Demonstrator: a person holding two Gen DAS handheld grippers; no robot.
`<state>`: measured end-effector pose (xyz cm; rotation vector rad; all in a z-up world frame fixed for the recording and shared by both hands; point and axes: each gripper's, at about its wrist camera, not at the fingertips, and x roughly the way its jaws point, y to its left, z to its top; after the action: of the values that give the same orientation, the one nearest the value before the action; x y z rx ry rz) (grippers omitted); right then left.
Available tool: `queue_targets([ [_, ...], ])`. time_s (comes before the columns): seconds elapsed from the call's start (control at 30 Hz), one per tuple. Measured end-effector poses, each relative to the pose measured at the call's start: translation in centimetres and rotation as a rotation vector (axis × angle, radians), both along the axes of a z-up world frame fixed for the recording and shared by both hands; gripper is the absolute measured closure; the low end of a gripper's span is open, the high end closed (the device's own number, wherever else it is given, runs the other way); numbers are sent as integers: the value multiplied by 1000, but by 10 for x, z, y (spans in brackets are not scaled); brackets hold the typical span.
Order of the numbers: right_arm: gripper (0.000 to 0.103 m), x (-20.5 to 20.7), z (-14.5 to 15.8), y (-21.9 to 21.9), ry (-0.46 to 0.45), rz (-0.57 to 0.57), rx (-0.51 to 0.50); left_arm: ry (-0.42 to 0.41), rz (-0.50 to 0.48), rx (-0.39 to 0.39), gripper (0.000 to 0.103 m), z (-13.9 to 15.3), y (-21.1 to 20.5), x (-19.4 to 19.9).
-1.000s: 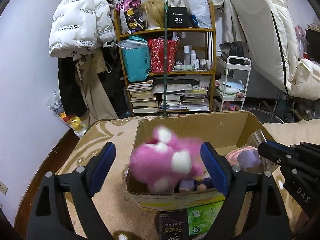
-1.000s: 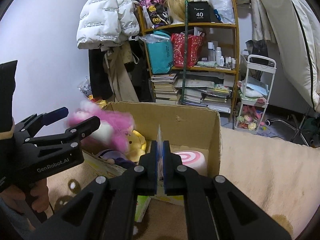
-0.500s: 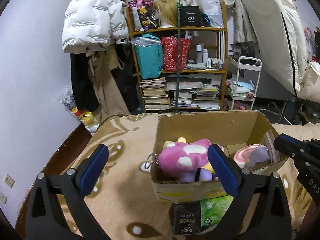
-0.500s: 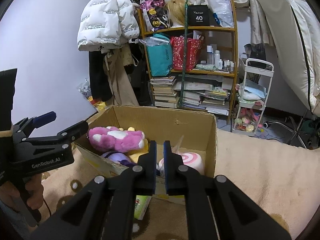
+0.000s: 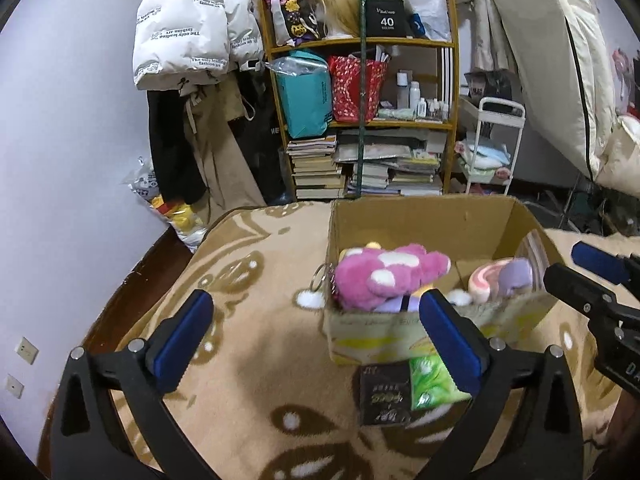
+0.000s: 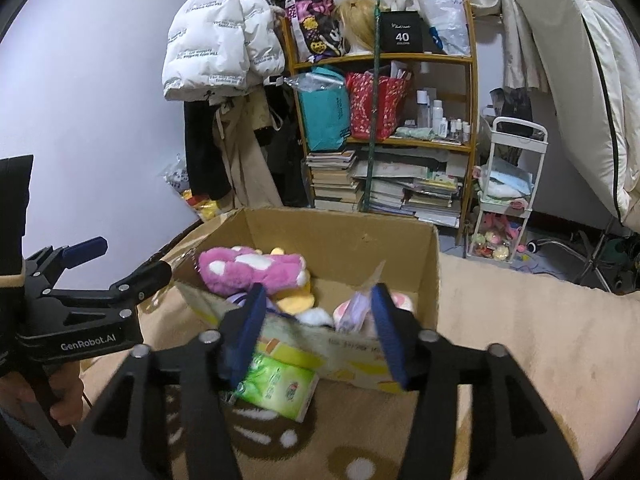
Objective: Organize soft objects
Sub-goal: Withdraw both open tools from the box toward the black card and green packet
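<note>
With the pink plush toy (image 5: 384,278) lying in the cardboard box (image 5: 420,224) at twelve o'clock, both drops look finished: the left gripper (image 5: 316,338) gapes wide, the right gripper (image 6: 318,326) has just been opening, both empty; next, seek another soft thing.

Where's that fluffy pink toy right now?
The pink plush toy lies inside the cardboard box, at its left end in both views, on top of other soft toys.

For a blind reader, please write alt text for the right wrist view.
An open cardboard box on a beige blanket holds a pink plush toy. The open right gripper is empty in front; the left gripper is at left.
</note>
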<state>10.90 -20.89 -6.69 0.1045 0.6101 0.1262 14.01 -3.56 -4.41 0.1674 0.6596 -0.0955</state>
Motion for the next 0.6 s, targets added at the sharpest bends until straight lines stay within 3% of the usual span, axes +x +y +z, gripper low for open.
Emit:
queue_targets([
  [0.1,37,-7,0,6,12,8,-19,20,8,-15,1,1,5,-8],
  [0.3,11,-22,1,12,18,0,-30,54,6,-39,1,6,15,-20],
  [0.6,6,-40,-8,28,83,45,-74,120,14,-49,1,3,26,-39],
])
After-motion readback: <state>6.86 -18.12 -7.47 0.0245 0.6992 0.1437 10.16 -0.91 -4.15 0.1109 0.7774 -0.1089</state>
